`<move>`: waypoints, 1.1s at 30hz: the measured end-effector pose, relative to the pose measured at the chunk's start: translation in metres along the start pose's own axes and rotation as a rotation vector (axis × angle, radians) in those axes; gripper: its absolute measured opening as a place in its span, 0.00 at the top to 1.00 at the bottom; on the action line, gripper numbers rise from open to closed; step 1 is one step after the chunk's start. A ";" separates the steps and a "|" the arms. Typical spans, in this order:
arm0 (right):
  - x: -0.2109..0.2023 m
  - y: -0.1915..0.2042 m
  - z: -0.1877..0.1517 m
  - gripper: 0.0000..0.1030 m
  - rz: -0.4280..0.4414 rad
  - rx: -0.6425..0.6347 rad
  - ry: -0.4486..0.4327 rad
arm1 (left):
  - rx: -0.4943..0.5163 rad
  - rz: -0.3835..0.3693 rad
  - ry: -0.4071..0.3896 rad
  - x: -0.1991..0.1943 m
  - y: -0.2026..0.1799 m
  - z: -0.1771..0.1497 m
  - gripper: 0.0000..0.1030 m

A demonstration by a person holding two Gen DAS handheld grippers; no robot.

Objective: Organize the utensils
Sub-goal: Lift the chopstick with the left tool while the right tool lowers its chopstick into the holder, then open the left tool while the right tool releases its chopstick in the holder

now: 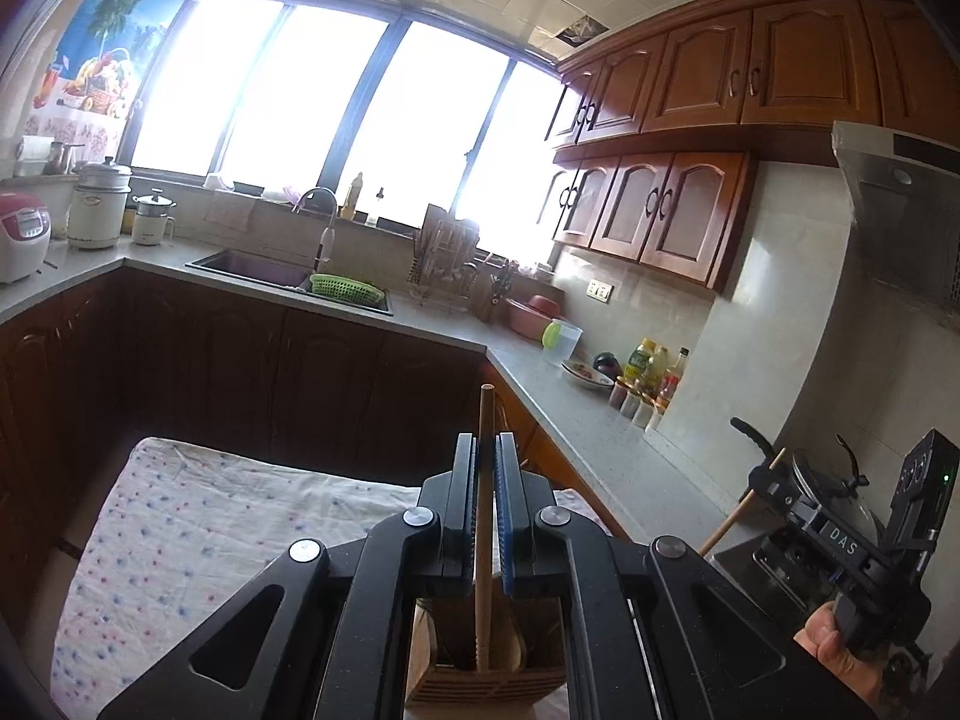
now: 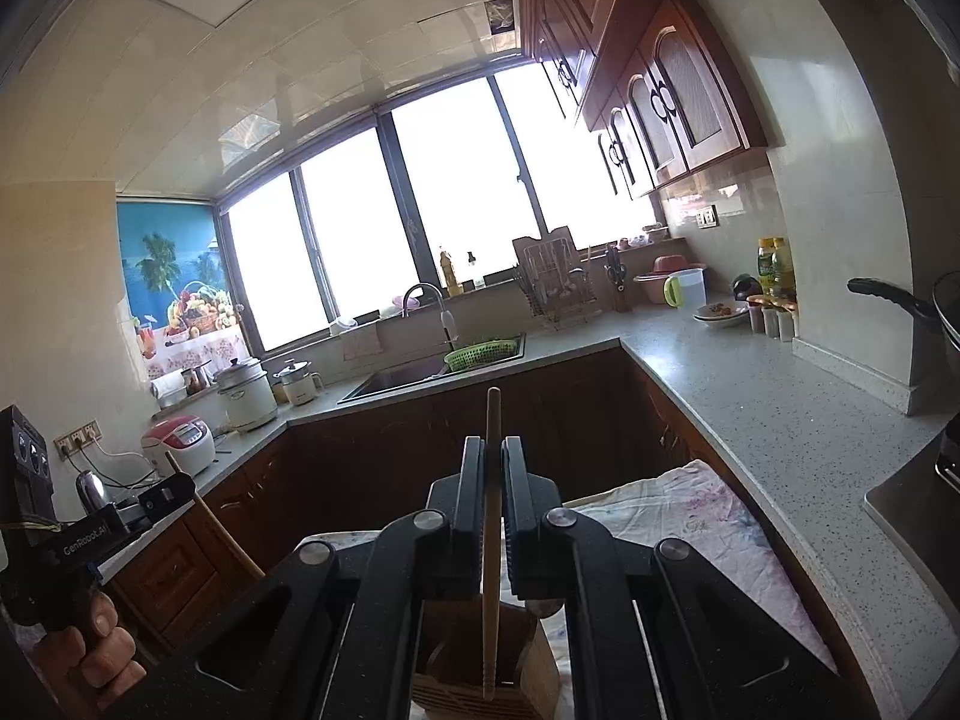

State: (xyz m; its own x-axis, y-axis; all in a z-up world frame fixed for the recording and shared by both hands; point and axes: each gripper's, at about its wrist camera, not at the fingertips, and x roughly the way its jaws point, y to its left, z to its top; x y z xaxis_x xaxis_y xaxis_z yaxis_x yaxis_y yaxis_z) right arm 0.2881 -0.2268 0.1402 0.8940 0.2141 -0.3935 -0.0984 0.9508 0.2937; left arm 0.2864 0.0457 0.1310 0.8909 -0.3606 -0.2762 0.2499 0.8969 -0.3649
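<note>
Currently my left claw (image 1: 486,450) is clamped on one wooden utensil handle (image 1: 485,420) and my right claw (image 2: 493,453) on a second wooden handle (image 2: 493,420), each stick standing up between closed jaws. At the bottom centre of both wrist views sits the slatted wooden holder (image 1: 480,687) on the cloth-covered counter (image 1: 180,516). Judgement: both utensils are gripped; seating and release remain.

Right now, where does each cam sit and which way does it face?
Left wrist: on the left tool, facing the kitchen window; shows its own fingers shut on a wooden stick, plus the right tool and hand.
Right wrist: on the right tool, same heading; shows the left tool.
Shared: sink, wooden holder, cloth-covered table.
</note>
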 end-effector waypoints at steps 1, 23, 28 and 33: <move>0.007 -0.003 -0.003 0.95 -0.001 0.010 0.004 | -0.009 0.005 -0.002 0.008 0.003 -0.005 0.96; 0.068 -0.029 -0.080 0.94 -0.045 0.027 0.137 | 0.003 0.067 0.101 0.094 0.015 -0.056 0.95; 0.070 -0.031 -0.078 0.89 -0.040 0.038 0.151 | -0.019 0.051 0.125 0.091 0.020 -0.057 0.93; 0.052 -0.031 -0.070 0.46 -0.006 0.063 0.113 | -0.052 0.063 0.096 0.064 0.025 -0.054 0.46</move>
State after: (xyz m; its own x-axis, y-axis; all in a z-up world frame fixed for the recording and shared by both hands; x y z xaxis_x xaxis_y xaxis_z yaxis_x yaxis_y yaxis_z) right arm 0.3073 -0.2299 0.0498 0.8391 0.2361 -0.4900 -0.0627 0.9368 0.3441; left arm 0.3297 0.0316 0.0563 0.8633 -0.3289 -0.3829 0.1723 0.9050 -0.3889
